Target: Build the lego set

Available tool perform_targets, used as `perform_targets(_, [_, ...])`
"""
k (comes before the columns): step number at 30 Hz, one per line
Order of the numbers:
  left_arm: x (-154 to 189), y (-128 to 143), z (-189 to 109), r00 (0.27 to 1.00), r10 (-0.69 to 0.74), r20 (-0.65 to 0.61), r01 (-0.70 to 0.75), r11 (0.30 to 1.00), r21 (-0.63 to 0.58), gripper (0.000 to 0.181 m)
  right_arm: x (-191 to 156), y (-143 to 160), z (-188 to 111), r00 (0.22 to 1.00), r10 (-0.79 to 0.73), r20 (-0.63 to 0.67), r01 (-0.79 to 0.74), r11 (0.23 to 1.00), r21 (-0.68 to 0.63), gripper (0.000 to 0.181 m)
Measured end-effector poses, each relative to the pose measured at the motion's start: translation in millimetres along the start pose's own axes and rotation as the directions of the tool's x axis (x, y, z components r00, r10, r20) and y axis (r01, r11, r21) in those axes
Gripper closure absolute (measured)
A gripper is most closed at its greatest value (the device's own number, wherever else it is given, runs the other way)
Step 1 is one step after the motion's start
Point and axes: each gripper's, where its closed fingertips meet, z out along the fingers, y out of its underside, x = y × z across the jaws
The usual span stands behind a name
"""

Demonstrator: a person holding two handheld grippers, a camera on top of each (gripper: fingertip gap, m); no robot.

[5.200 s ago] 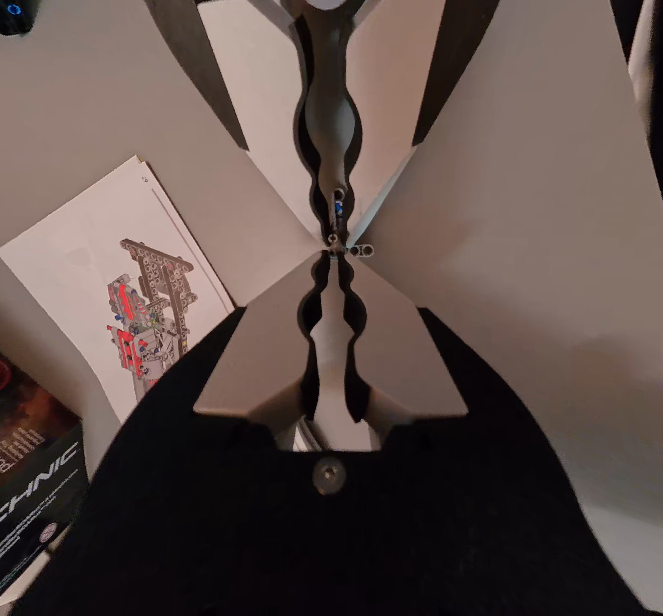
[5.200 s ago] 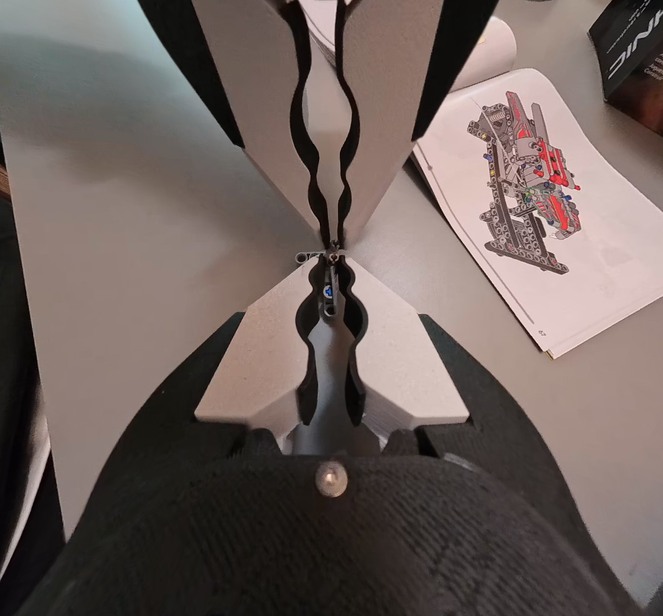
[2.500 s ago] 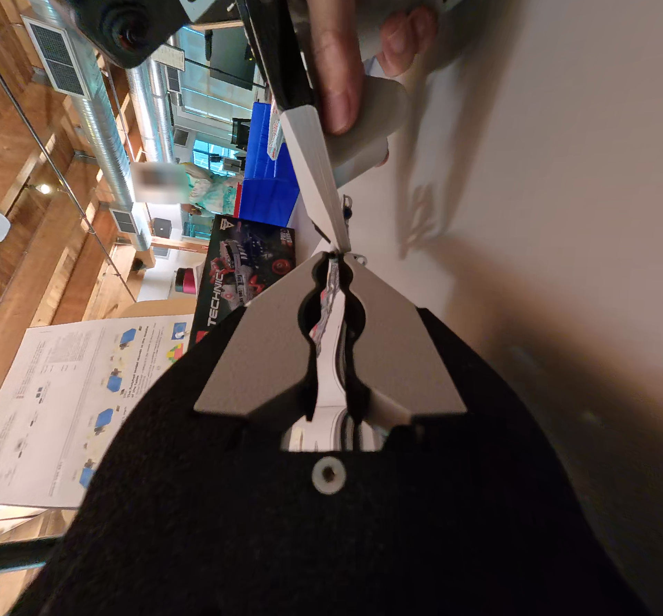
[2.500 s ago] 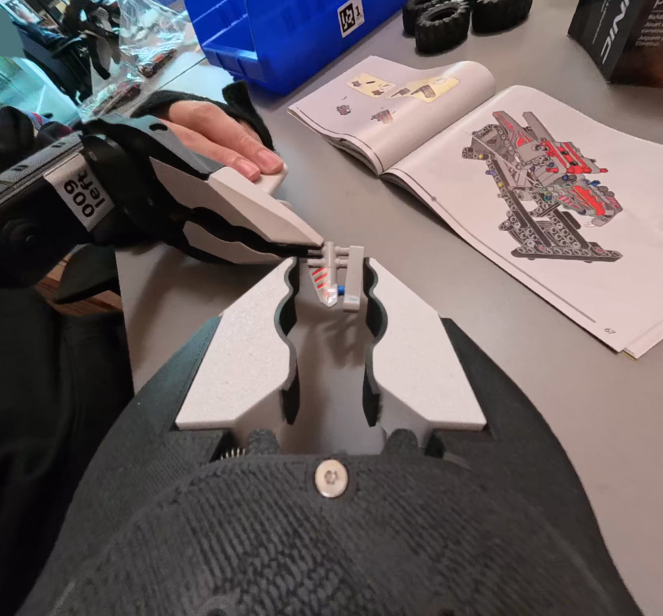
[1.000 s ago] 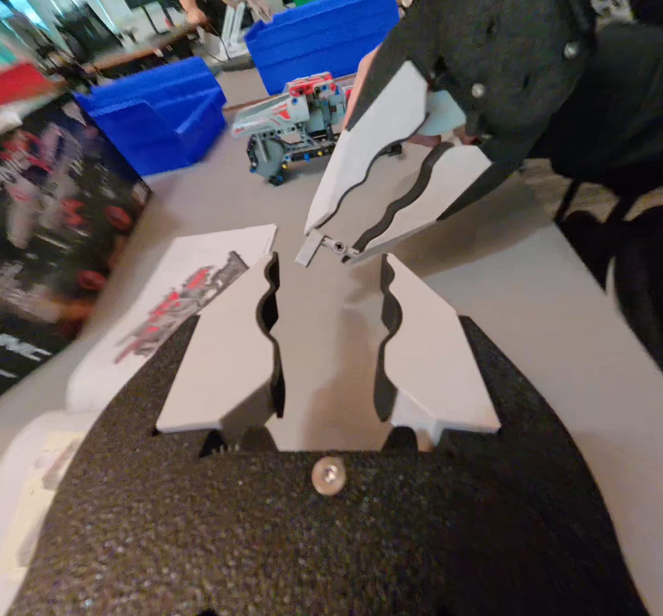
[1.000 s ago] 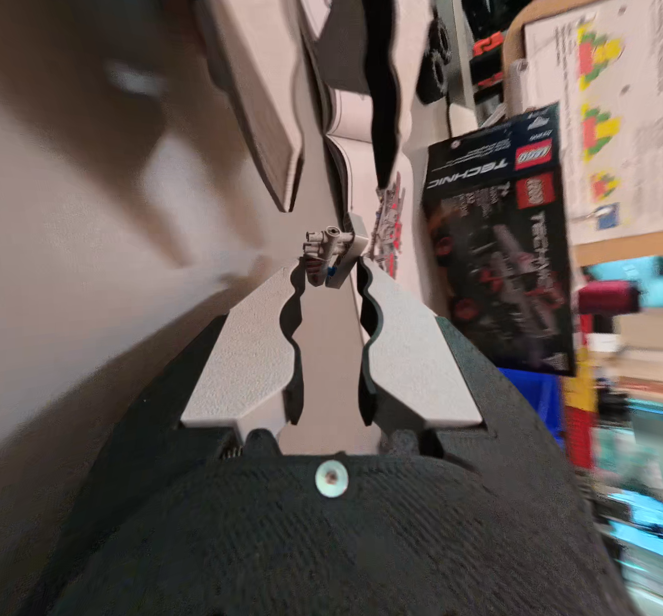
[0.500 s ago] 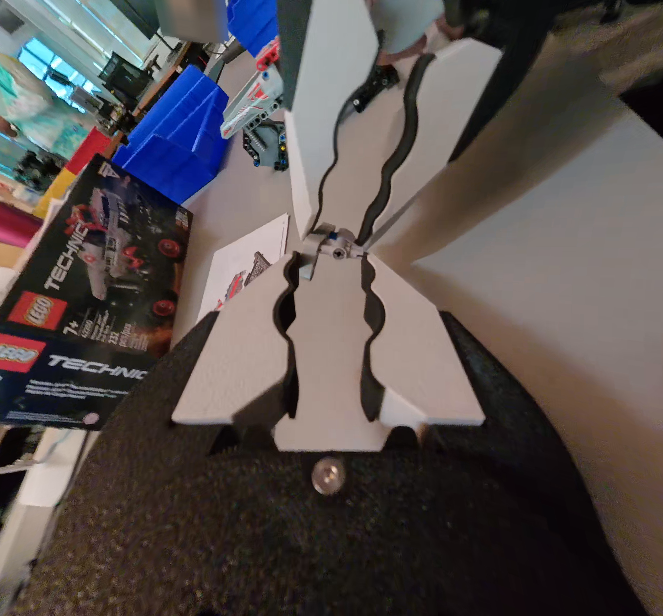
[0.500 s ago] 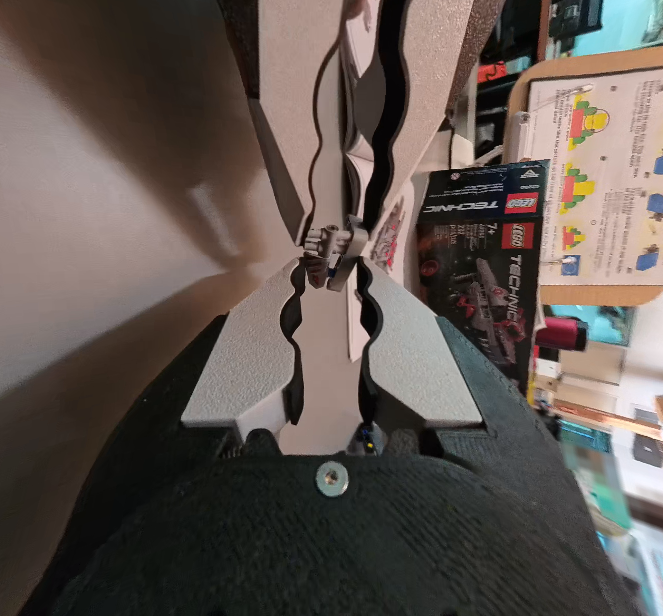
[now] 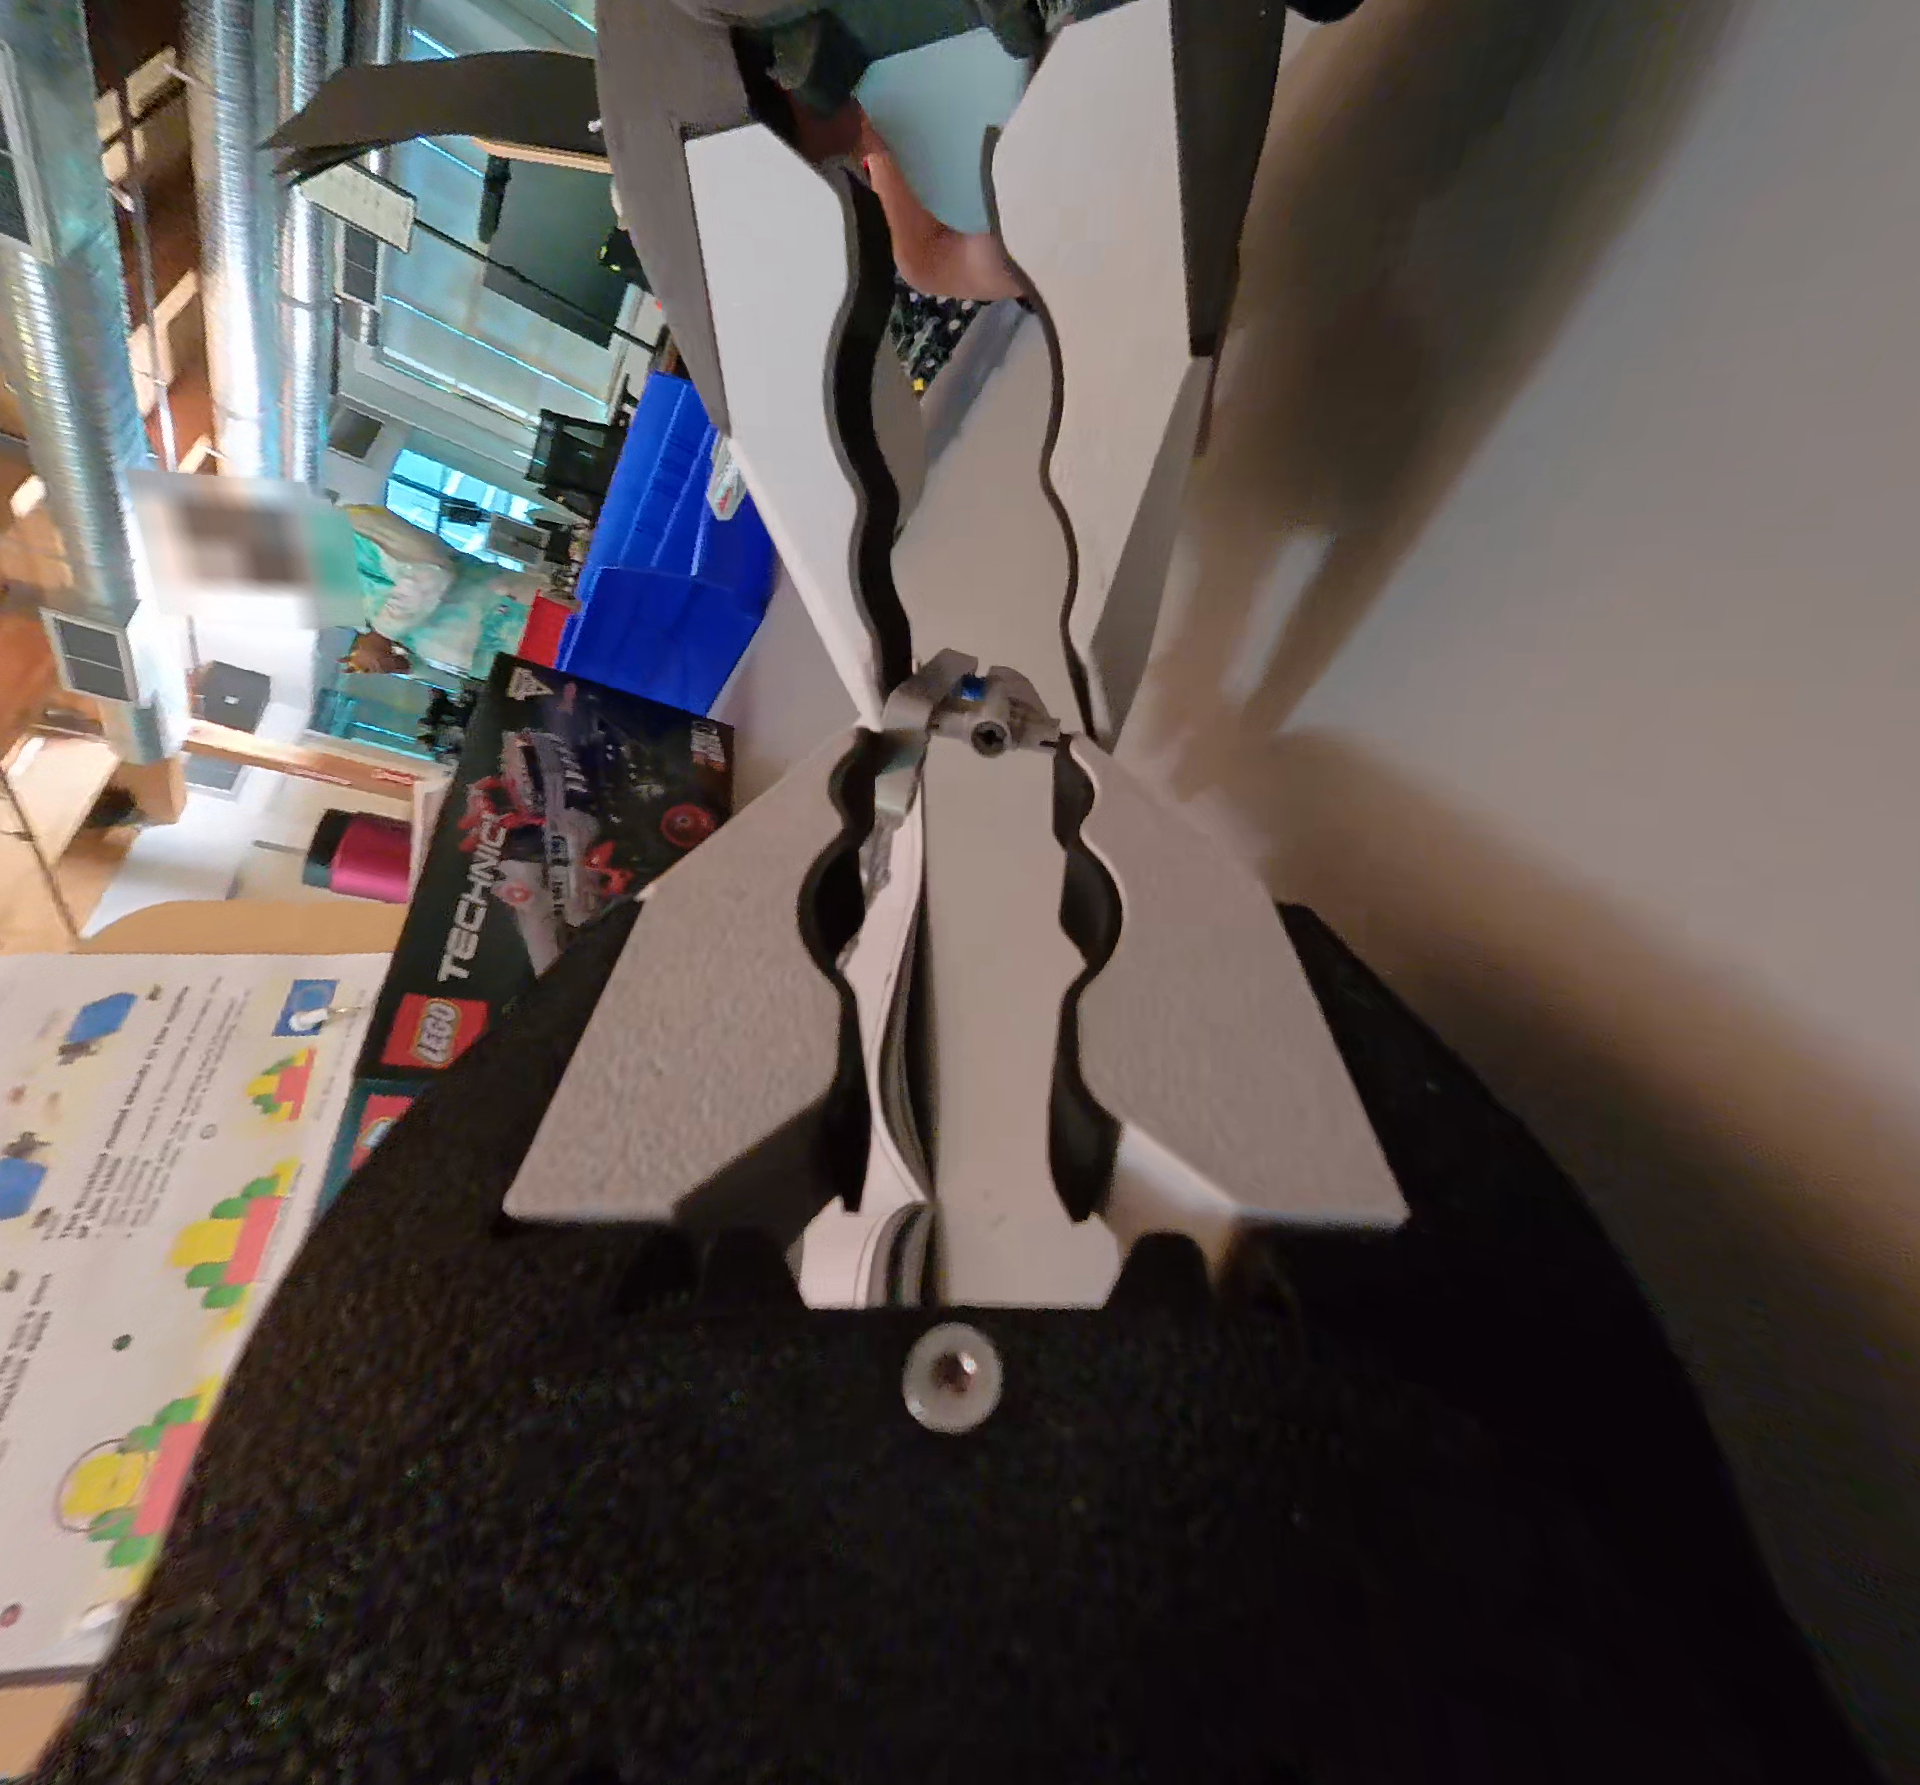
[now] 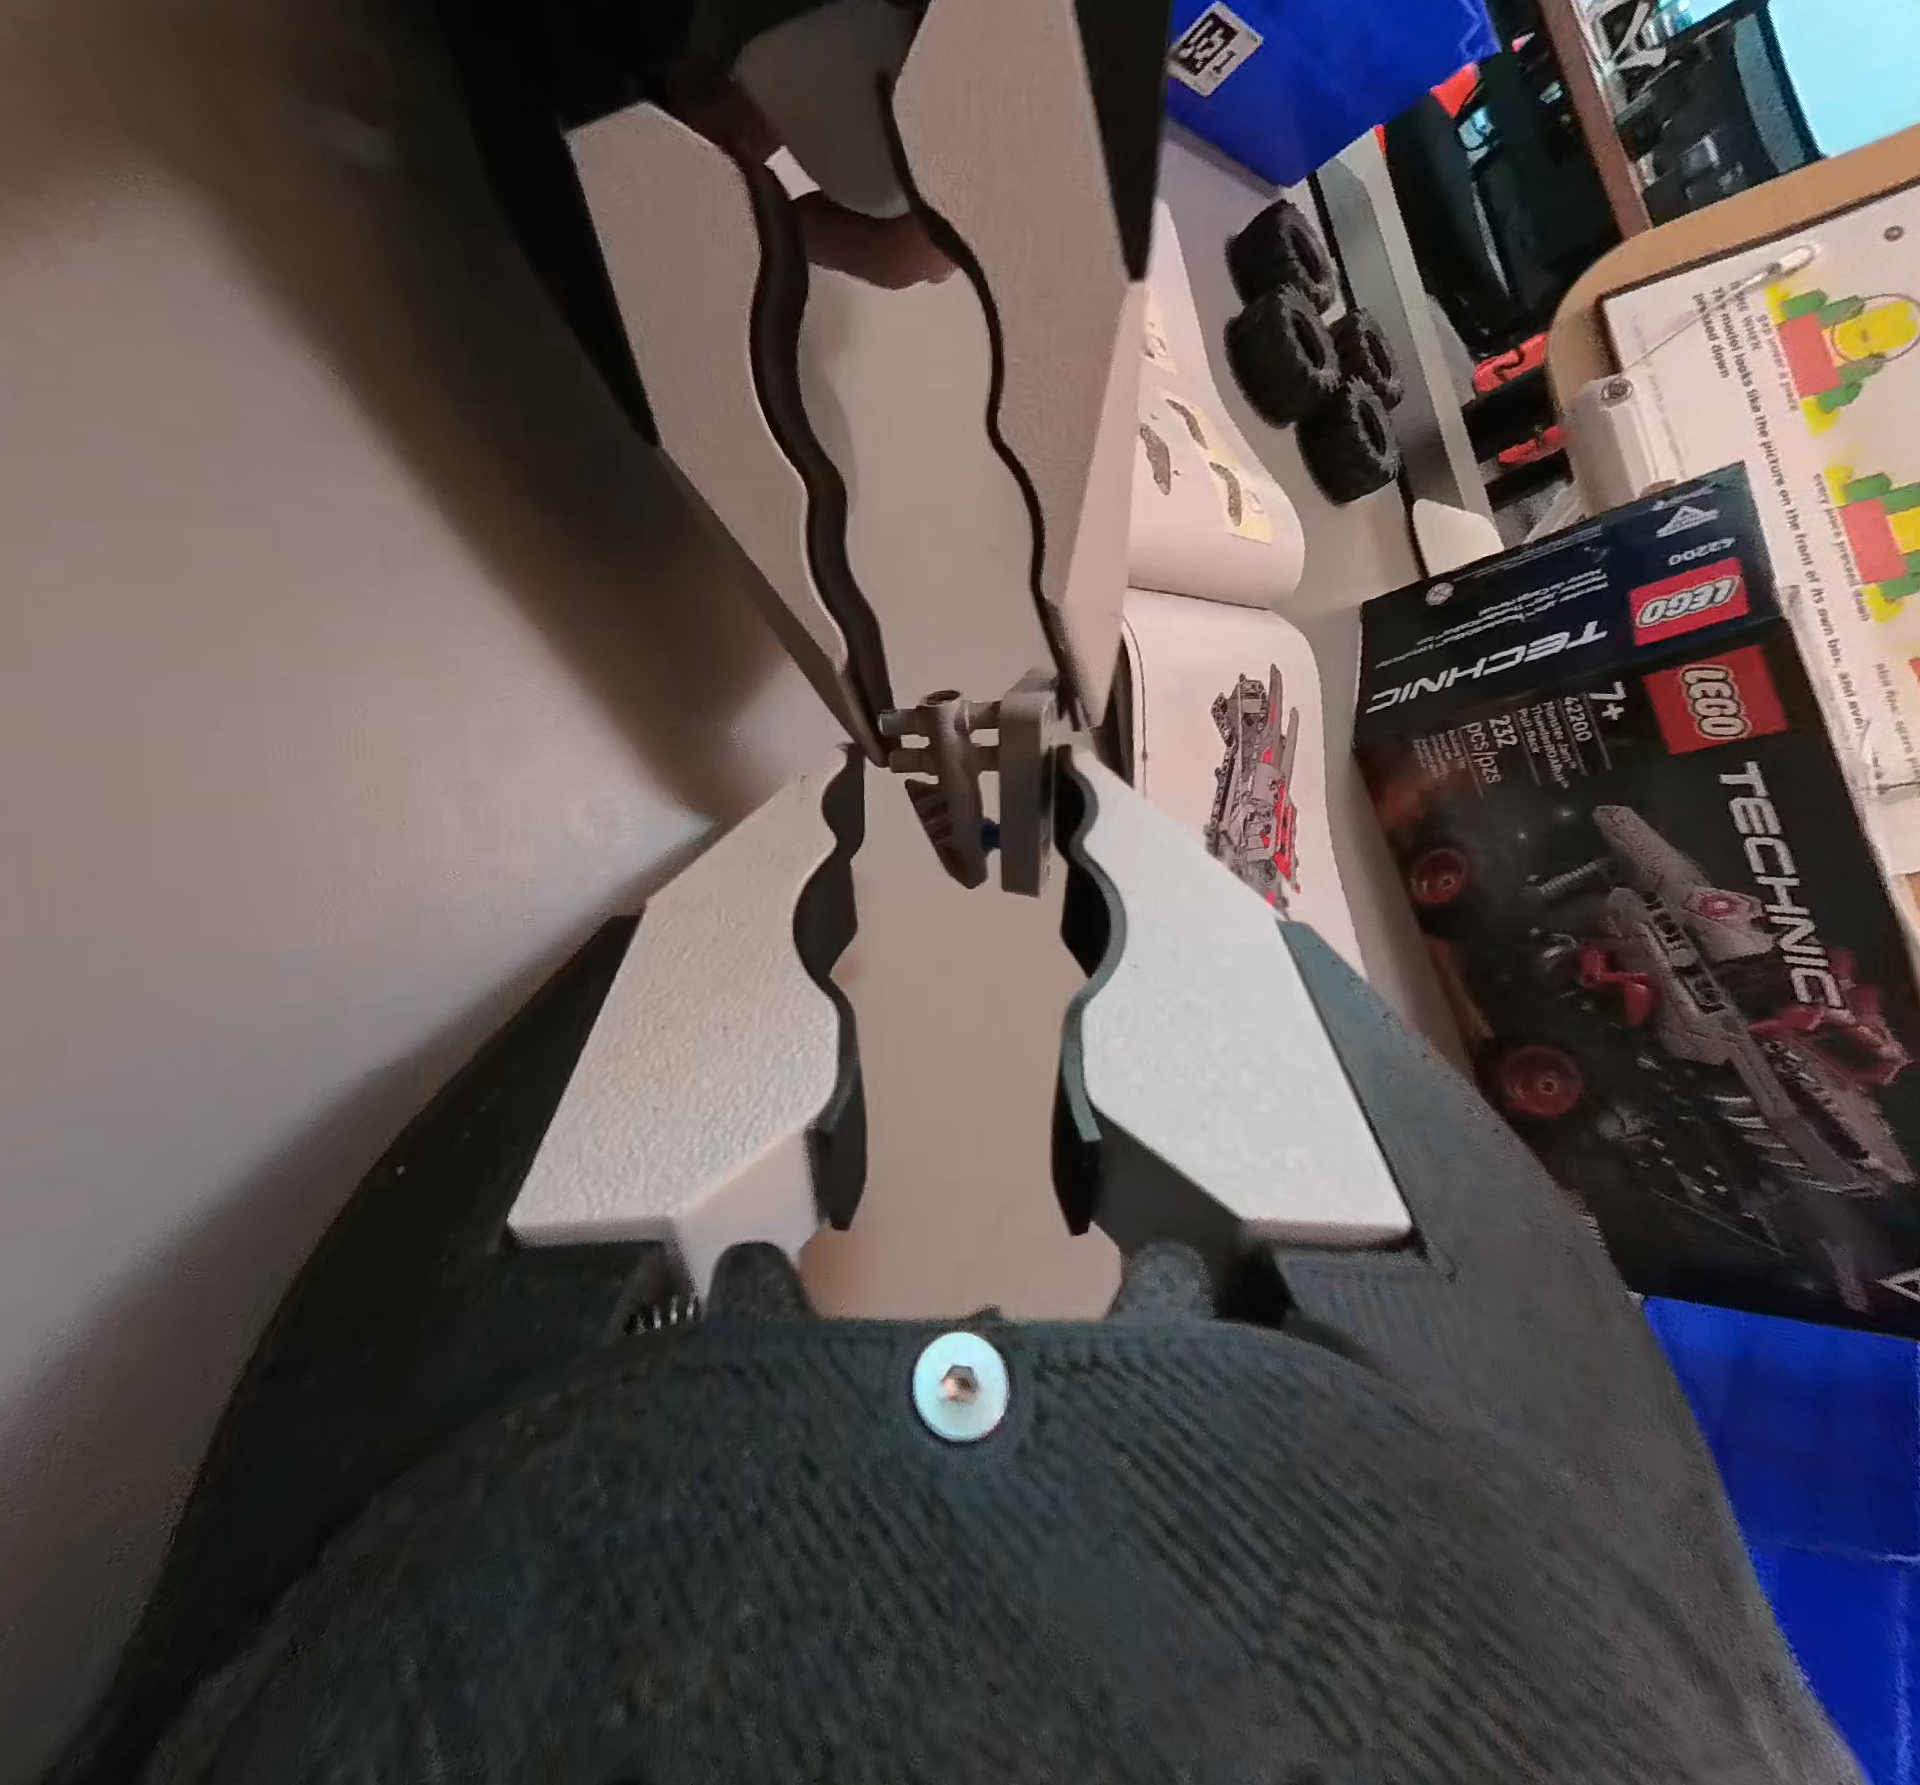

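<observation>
Right wrist view: gray lego piece (image 10: pixel 971 779) sat mid-frame between both claws' tips.
Right claw (image 10: pixel 956 779): partly open, tips pinching the piece.
Left claw (image 9: pixel 971 748): tips touching the same piece (image 9: pixel 971 712), can't tell if it gripped.
Lego box (image 10: pixel 1662 852): right side.

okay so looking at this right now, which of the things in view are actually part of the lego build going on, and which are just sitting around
In use:
- small grey lego assembly, between the tips of both grippers
- left gripper
- right gripper
- open instruction booklet

Lying about:
- lego box
- black tyres
- blue bins
- brick poster
- pink bottle
</observation>
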Motion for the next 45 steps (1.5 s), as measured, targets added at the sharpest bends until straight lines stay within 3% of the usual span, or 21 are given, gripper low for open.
perform_targets(1, [0, 0, -1, 1.000, 0.020, 0.008, -0.020, 1.000, 0.000, 0.149, 1, 0, 1, 1.000, -0.021, -0.018, 0.021, 1.000, -0.002, 0.147])
perform_targets(7, [-17, -10, -10, 0.972, 0.182, 0.151, -0.186, 0.982, 0.014, 0.150, 16, 1, -2, 0.975, -0.128, -0.182, 0.129, 0.992, -0.004, 0.146])
perform_targets(10, [-21, -16, -13, 0.933, 0.288, 0.216, -0.295, 0.955, 0.000, 0.150, 20, -12, -8, 0.961, -0.144, -0.237, 0.163, 0.985, 0.062, 0.150])
perform_targets(15, [-27, -28, -20, 0.854, 0.425, 0.299, -0.439, 0.898, -0.023, 0.150, 27, -22, -14, 0.896, -0.279, -0.345, 0.303, 0.953, 0.016, 0.153])
perform_targets(24, [-46, -40, -35, 0.799, 0.398, 0.452, -0.448, 0.894, 0.005, 0.149, 39, -47, -31, 0.751, -0.462, -0.471, 0.477, 0.874, -0.095, 0.154])
perform_targets(32, [-49, -43, -39, 0.791, 0.386, 0.474, -0.444, 0.896, 0.013, 0.149, 41, -54, -35, 0.689, -0.518, -0.507, 0.530, 0.837, -0.136, 0.153])
perform_targets(39, [-46, -39, -35, 0.818, 0.369, 0.442, -0.419, 0.908, 0.018, 0.146, 40, -52, -33, 0.701, -0.513, -0.495, 0.523, 0.842, -0.132, 0.154])
perform_targets(45, [-32, -25, -21, 0.928, 0.239, 0.286, -0.260, 0.965, 0.040, 0.151, 32, -33, -21, 0.863, -0.362, -0.353, 0.376, 0.926, -0.032, 0.154])
